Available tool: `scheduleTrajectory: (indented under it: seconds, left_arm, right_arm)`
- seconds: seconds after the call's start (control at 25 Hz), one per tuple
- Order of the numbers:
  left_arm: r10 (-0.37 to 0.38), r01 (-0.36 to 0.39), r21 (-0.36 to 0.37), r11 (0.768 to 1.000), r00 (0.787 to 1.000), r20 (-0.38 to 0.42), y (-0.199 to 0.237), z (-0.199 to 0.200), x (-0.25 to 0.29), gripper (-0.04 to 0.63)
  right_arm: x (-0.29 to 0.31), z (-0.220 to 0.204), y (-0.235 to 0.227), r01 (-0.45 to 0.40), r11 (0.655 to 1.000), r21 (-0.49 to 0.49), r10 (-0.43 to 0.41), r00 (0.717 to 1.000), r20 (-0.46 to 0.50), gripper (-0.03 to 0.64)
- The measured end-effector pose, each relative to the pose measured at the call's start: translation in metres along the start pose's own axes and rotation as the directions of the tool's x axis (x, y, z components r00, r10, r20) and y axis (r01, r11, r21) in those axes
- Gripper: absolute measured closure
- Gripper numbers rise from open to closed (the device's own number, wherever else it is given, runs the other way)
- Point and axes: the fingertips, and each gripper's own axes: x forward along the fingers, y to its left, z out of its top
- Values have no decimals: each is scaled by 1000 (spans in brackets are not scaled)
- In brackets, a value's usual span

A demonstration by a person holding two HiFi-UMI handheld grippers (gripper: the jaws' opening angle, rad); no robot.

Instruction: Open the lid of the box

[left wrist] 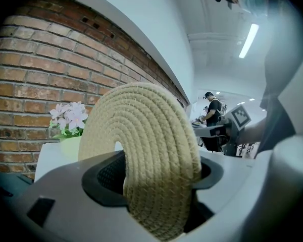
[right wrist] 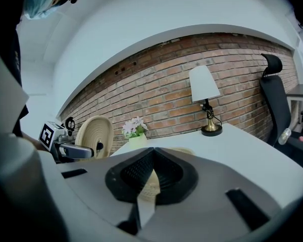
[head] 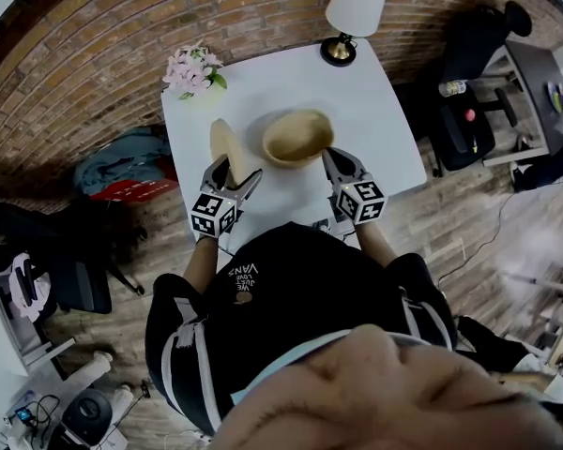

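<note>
A round woven basket point(head: 298, 137), the box, stands open on the white table point(head: 385, 129). Its flat coiled-rope lid point(head: 226, 150) is off the basket and stands on edge to the left of it. My left gripper point(head: 233, 178) is shut on the lid's lower rim; the lid point(left wrist: 146, 150) fills the gap between the jaws in the left gripper view. My right gripper point(head: 335, 160) sits at the basket's near right side, jaws shut tip to tip with nothing between them. In the right gripper view the basket point(right wrist: 150, 183) shows just beyond the closed jaws and the lid point(right wrist: 93, 132) at the left.
A pot of pink flowers point(head: 193, 71) stands at the table's far left corner and a white-shaded lamp point(head: 352, 17) at the far right. A black office chair point(head: 469, 73) is right of the table, bags point(head: 122, 167) lie on the floor left of it.
</note>
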Motion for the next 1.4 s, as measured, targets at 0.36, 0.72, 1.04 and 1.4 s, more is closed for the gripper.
scheduleTrajectory:
  seconds: [0.36, 0.72, 1.04, 1.4]
  left_arm:
    - [-14, 14, -14, 1000, 1000, 3, 5, -5, -9, 255]
    - [-33, 33, -12, 999, 999, 1, 2, -11, -12, 256]
    - [-30, 30, -7, 1000, 1000, -1, -3, -13, -13, 258]
    - [-31, 31, 9, 999, 999, -9, -10, -12, -12, 259]
  right_arm:
    - [-4, -6, 10, 29, 999, 22, -29, 1000, 4, 614]
    - [-6, -16, 12, 61, 998, 26, -61, 998, -5, 614]
    - [-10, -16, 10, 72, 997, 29, -72, 997, -1, 614]
    - [-13, -16, 8, 69, 997, 20, -69, 998, -5, 614]
